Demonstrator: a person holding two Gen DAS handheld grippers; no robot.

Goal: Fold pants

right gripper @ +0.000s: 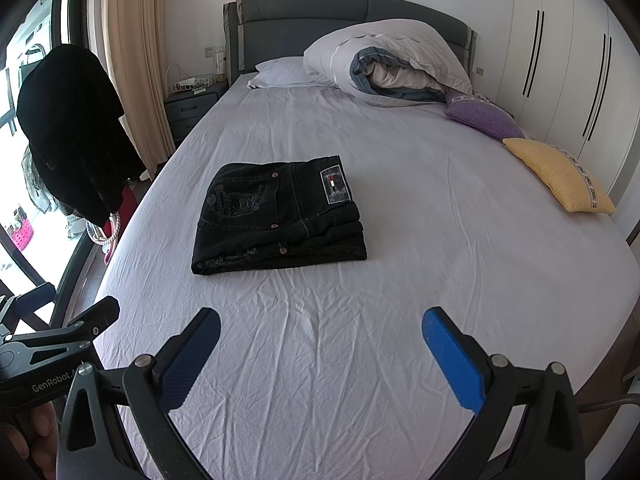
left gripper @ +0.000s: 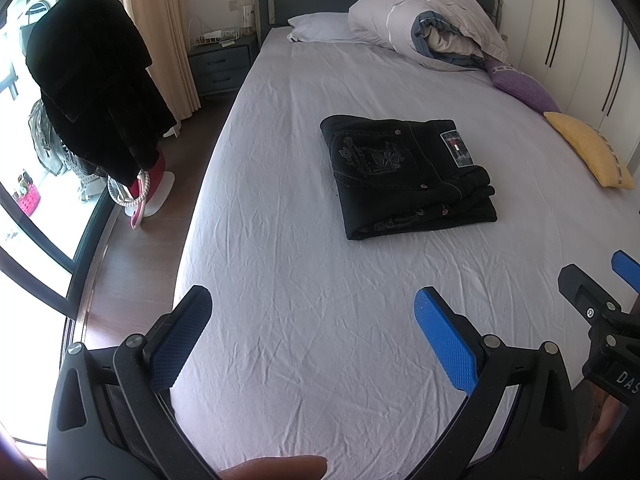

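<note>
Both grippers are hanging out closest to the lens here, over the near end of the bed (left gripper: 280, 240). Left gripper (left gripper: 316, 336) is sitting wide apart with nothing between its blue pads, and the right gripper (right gripper: 320, 354) is doing the same, spread wide and holding nothing. Neither one is touching fabric.

Black pants (right gripper: 276, 220) are lying mid-bed, well apart from both grippers, already stacked into a compact rectangle with the back pocket and waistband label facing up. Looks to me like the folding is basically done and we're checking the result.

If anything is left, I'm guessing it's tidying: the layers along the near edge are stepping out a bit unevenly. I'd be coming in low, pinching just the top layers at a corner and nudging them flush, not dragging the whole stack across the wrinkly sheet. Denim that thick probably holds its shape fine.
</note>
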